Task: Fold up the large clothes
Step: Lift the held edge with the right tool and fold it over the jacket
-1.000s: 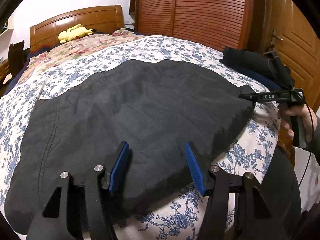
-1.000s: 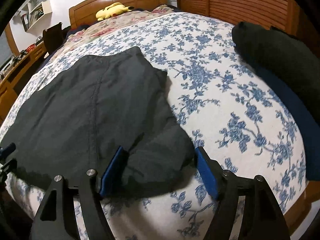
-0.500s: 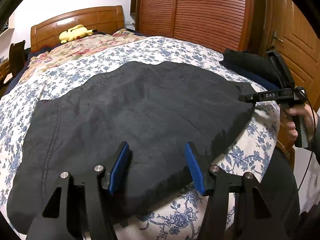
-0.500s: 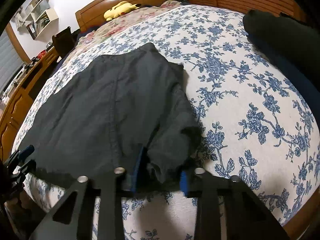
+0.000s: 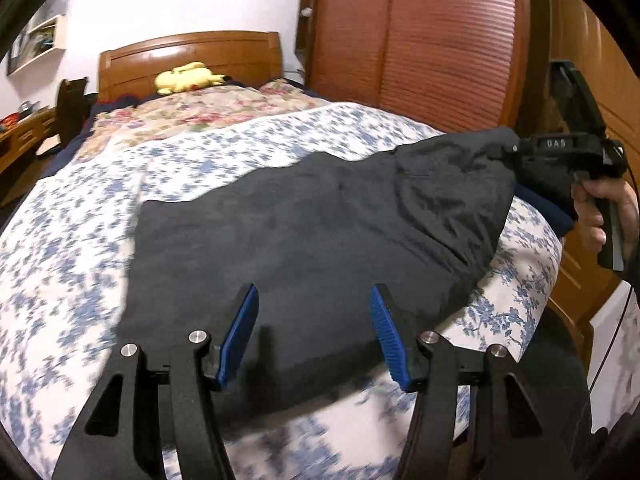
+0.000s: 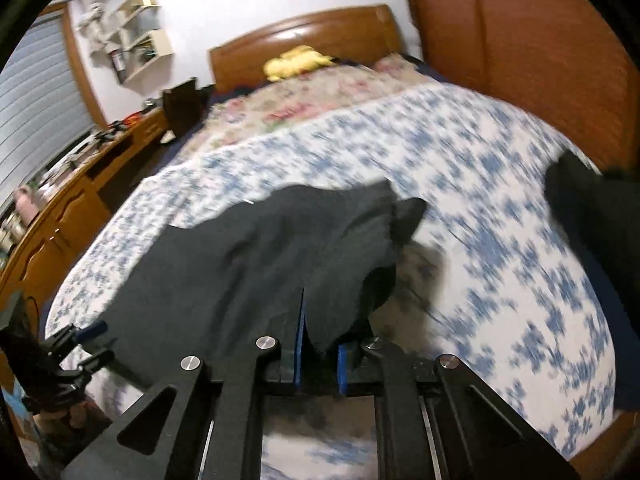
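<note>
A large dark grey garment (image 5: 304, 240) lies spread on the bed's blue-flowered cover (image 5: 80, 216). My left gripper (image 5: 314, 332) is open, its blue pads just above the garment's near edge, holding nothing. My right gripper (image 6: 320, 354) is shut on the garment's right corner (image 6: 320, 264) and holds it lifted off the bed. In the left wrist view the right gripper (image 5: 516, 150) shows at the far right with the raised cloth hanging from it. In the right wrist view the left gripper (image 6: 90, 344) shows at the lower left.
A wooden headboard (image 5: 188, 56) and a yellow plush toy (image 5: 188, 78) are at the bed's far end. A dark folded pile (image 6: 592, 216) lies on the bed's right side. Wooden wardrobe doors (image 5: 440, 32) stand to the right, a wooden desk (image 6: 60, 208) to the left.
My right gripper closed on the garment's right corner and lifted it up off the bed. My left gripper stayed open and shifted along the garment's near edge.
</note>
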### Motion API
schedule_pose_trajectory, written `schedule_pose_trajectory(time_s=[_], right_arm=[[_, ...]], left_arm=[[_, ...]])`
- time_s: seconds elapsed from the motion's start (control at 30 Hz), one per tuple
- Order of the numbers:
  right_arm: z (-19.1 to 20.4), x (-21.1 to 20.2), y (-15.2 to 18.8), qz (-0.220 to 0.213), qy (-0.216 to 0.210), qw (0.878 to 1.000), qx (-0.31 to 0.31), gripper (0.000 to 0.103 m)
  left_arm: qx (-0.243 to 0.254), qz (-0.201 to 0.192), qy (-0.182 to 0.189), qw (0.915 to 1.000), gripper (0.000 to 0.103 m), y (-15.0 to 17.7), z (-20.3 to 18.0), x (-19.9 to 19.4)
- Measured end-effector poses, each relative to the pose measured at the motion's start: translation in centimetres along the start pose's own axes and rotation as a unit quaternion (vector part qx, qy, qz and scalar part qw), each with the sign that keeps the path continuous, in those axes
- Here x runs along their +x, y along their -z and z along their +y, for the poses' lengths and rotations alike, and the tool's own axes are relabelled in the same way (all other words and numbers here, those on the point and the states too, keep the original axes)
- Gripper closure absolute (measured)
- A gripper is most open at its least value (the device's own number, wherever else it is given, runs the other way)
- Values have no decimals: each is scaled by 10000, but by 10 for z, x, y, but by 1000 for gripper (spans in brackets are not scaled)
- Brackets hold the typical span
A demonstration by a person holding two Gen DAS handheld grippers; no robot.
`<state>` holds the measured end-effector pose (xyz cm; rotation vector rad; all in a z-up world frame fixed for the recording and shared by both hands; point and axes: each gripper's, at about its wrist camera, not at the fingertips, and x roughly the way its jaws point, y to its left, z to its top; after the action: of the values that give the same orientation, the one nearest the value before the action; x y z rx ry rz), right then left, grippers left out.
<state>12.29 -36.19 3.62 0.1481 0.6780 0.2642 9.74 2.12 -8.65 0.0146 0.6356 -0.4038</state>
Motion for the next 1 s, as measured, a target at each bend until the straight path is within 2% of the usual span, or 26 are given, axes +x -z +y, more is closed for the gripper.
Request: schedule_pose_trajectory(time_s=[0.17,0.3,0.43,0.53,0.6,0.7,0.77,0.8,0.87,1.0], right_arm=[[75,13,-17,-148,-449,9968,-648,92],[145,29,-16,-198,-995,9882,-1146,92],[201,49,-8,-83,-1582,9773,-1404,93],[226,75,1,286,-1841,9721,-1425,93],[239,92,10,580,-1744,9704,-1567,92],[252,105,15,735,-1631,9686,-1724,86],[255,104,9,672,-1606,9698,-1707,76],[250,98,7,622,-1558,9710,-1703,66],[247,88,7,518,-1473,9727,-1719,58],[239,74,15,328,-1173,9757,-1824,57]], left_arm=[[-277,-140,-191,9993,44,6,33,-27],[-482,-195,-403,9978,44,14,57,-42],[-659,-283,-579,9957,44,21,77,-58],[-797,-332,-680,9939,44,25,90,-66],[-881,-347,-707,9930,44,26,96,-68],[-936,-395,-720,9922,44,25,99,-70],[-931,-438,-710,9922,44,23,97,-71],[-924,-448,-707,9922,44,21,97,-71],[-892,-481,-686,9925,44,18,94,-72],[-832,-540,-629,9931,44,10,88,-73]])
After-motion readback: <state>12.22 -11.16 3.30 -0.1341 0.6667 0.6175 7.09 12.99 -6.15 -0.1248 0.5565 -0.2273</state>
